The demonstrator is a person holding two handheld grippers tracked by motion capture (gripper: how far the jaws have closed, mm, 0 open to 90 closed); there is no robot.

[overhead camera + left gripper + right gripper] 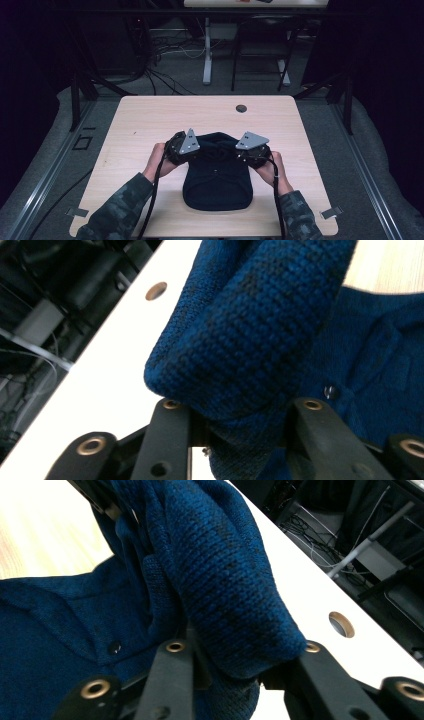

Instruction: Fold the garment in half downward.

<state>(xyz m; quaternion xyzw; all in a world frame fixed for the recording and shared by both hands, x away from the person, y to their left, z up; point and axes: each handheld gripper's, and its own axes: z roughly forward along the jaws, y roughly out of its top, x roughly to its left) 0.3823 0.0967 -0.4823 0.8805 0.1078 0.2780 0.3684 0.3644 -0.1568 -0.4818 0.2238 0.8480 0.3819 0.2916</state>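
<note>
A dark blue knitted garment (216,180) lies folded on the wooden table (150,115), its rounded end toward the person. My left gripper (192,149) is shut on the garment's far left corner, and the thick knit fold (250,340) bulges up between its jaws. My right gripper (240,150) is shut on the far right corner, with the knit fold (225,580) wedged between its jaws. Both held corners are lifted a little off the table. A small dark button (328,390) shows on the flat layer below; the same button (115,647) shows in the right gripper view.
A round cable hole (241,108) sits in the table near its far edge, also seen as the hole (156,290) and the hole (342,624). Table legs, cables and dark frames stand on the floor beyond the far edge.
</note>
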